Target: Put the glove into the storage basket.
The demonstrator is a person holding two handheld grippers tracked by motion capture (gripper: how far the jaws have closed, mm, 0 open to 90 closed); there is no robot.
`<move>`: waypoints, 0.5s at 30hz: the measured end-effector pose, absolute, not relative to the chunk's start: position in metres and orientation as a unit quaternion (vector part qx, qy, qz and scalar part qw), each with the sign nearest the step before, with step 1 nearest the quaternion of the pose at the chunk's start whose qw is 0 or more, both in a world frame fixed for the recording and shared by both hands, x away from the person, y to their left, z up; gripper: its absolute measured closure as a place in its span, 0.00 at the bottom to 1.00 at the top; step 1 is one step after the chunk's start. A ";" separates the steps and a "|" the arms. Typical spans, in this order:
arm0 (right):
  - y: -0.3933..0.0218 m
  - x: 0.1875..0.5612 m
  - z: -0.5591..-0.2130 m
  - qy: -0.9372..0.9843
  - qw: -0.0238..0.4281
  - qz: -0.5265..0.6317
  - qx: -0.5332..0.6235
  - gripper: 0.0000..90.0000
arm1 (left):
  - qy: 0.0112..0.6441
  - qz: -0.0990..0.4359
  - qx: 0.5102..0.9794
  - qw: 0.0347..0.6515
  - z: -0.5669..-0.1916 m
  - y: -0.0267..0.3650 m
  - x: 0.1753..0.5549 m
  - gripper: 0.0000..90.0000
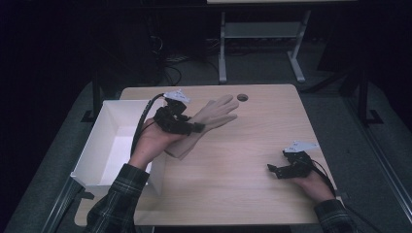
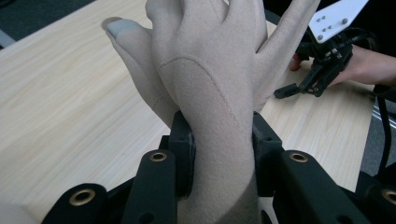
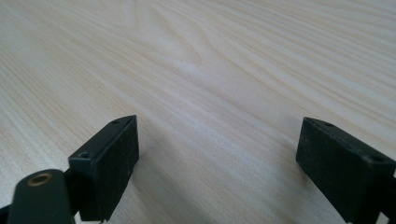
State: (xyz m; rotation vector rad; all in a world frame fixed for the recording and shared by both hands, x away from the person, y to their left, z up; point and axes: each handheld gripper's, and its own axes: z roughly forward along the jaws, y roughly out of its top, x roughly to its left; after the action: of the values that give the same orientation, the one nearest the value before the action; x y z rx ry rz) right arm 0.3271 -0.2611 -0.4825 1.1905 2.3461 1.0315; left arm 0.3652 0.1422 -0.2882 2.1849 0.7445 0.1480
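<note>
Nearest the high view's camera come two plaid sleeves, one at each lower corner, each ending in a hand that carries a black gripper. On the left side the left gripper [image 1: 187, 127] is raised above the desk [image 1: 233, 189], and its fingers [image 2: 183, 149] are clamped on the wrist part of a beige glove [image 1: 209, 121]; in the left gripper view the fabric is pinched between the two pads and the cuff runs down out of the bottom edge. That glove hangs clear of the wood, its fingers spread and pointing away from the person toward the far right, and one fingertip bears a pale grey patch. Just to the left of the holding hand stands a white box [image 1: 104, 145], open at the top, set at the left edge of the desk and partly over it. Beyond the glove's tips lies a small dark round spot [image 1: 242, 97] in the desk top near its far edge. Well apart, near the right front corner, the right gripper [image 1: 273, 170] rests low over the bare wood with its fingers [image 3: 109, 161] spread wide and nothing between them, as the right gripper view shows
</note>
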 end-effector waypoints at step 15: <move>-0.261 0.327 -0.483 0.819 0.158 0.361 0.417 0.14 | 0.343 0.095 0.842 0.406 -0.281 0.210 0.361 0.75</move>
State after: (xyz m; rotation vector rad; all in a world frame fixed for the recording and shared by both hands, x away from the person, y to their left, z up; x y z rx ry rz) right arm 0.3270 -0.2606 -0.4825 1.1918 2.3445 1.0319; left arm 0.3613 0.2095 -0.2805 2.1234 0.8644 0.2389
